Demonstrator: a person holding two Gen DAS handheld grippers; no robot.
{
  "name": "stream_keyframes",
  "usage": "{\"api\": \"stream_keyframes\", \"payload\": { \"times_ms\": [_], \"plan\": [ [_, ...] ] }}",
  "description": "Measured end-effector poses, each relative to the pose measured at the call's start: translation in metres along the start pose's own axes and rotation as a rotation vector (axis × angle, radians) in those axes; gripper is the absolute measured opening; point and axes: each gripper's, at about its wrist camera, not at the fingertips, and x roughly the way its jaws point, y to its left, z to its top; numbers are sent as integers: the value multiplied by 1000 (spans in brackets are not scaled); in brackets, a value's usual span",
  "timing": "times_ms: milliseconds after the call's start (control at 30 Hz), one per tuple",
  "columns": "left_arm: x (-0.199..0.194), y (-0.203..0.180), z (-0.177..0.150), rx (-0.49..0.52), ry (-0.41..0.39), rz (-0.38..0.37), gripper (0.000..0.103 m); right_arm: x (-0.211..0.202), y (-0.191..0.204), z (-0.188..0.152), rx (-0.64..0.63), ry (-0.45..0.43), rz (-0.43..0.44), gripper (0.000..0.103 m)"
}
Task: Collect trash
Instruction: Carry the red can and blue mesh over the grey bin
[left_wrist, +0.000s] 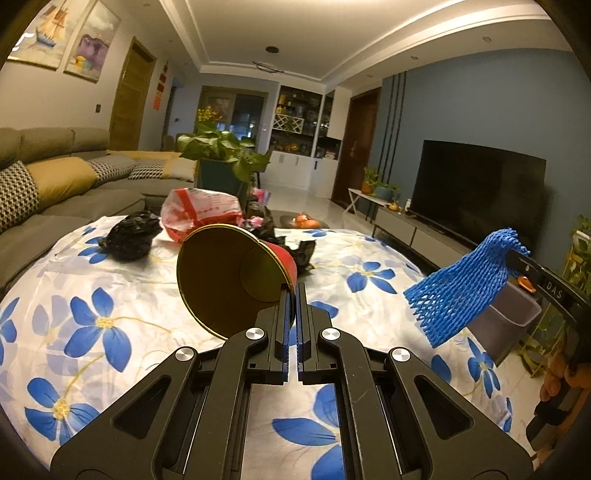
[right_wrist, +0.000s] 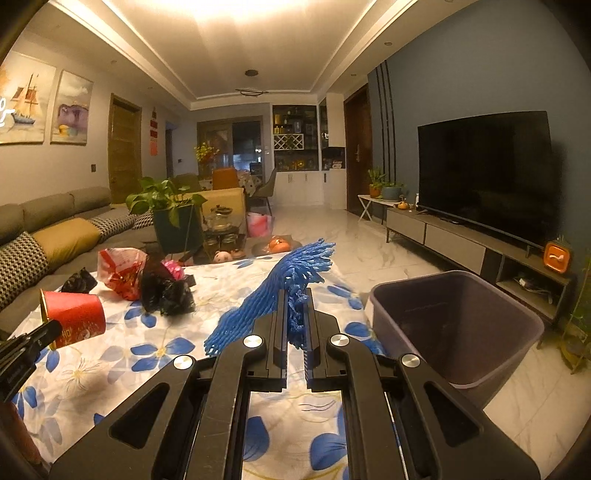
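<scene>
While the left gripper (left_wrist: 291, 295) has its jaws clenched on the rim of a red paper cup with a gold inner lining (left_wrist: 236, 280), the cup is held on its side above the counter covered by a white cloth printed with blue flowers (left_wrist: 99, 332), mouth turned toward the left wrist camera. The right gripper (right_wrist: 297, 314) has its jaws clenched on a blue foam mesh fruit sleeve (right_wrist: 284, 288), which hangs over the counter's right edge, near an open grey plastic bin (right_wrist: 458, 325) standing on the floor just beside the counter. Remaining on the cloth: a crumpled black plastic bag (left_wrist: 131, 236), a red and white plastic bag (left_wrist: 201, 214) and further black scraps (right_wrist: 168, 291), well apart from both grippers
</scene>
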Motion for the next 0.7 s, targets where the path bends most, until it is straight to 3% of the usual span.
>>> {"api": "stream_keyframes", "payload": {
  "times_ms": [400,700],
  "plan": [
    [11,-32,1,54,14,-52,2,-8,-36,5,41,-28,-66,8],
    [25,-73,10,119,8,-131,2,-13,-74,11,75,-57,-159,8]
  ]
}}
